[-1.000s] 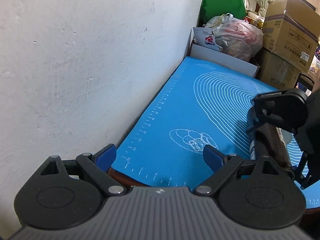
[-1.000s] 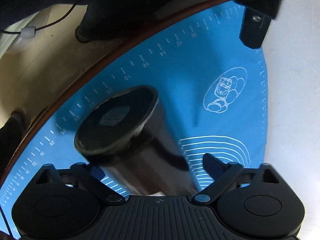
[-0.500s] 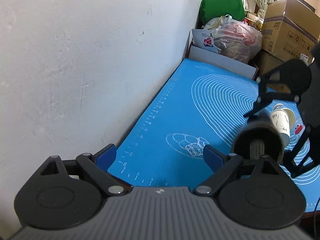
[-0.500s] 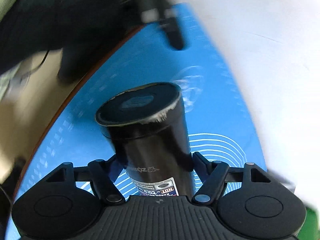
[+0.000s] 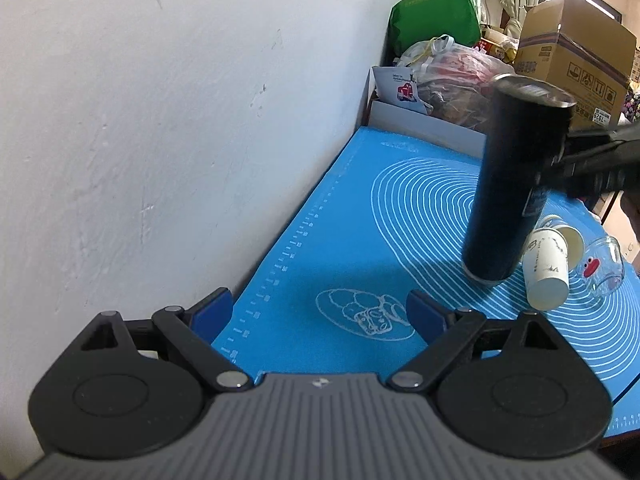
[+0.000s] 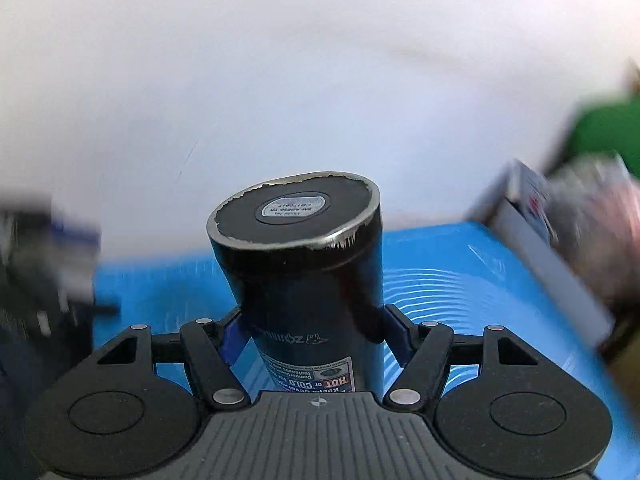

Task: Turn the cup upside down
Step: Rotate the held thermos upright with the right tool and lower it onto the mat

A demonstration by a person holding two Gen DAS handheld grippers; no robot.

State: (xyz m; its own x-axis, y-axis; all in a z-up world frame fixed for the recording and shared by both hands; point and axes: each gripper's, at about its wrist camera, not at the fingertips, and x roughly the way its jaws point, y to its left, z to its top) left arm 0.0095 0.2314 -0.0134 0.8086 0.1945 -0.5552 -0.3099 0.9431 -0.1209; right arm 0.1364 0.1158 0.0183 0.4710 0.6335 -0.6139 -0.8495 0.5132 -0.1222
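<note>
The cup is a tall black tumbler [image 5: 510,188], upside down with its base up and its mouth at or just above the blue mat [image 5: 340,248]. In the right wrist view the tumbler [image 6: 308,280] shows its scuffed base with a round label, and its printed text reads inverted. My right gripper [image 6: 312,332] is shut on the tumbler's body, blue pads on both sides. It enters the left wrist view from the right edge [image 5: 592,160]. My left gripper [image 5: 320,312] is open and empty over the mat's near edge, by the white wall.
A white paper cup [image 5: 548,272] and a clear glass with a red figure [image 5: 600,264] lie on their sides just right of the tumbler. A white box [image 5: 424,126], plastic bags and cardboard boxes [image 5: 576,56] stand beyond the mat's far end. The wall [image 5: 160,120] runs along the left.
My right gripper has turned the tumbler from lying tilted to base-up and moved it toward the mat's middle. The left gripper has stayed open near the mat's edge.
</note>
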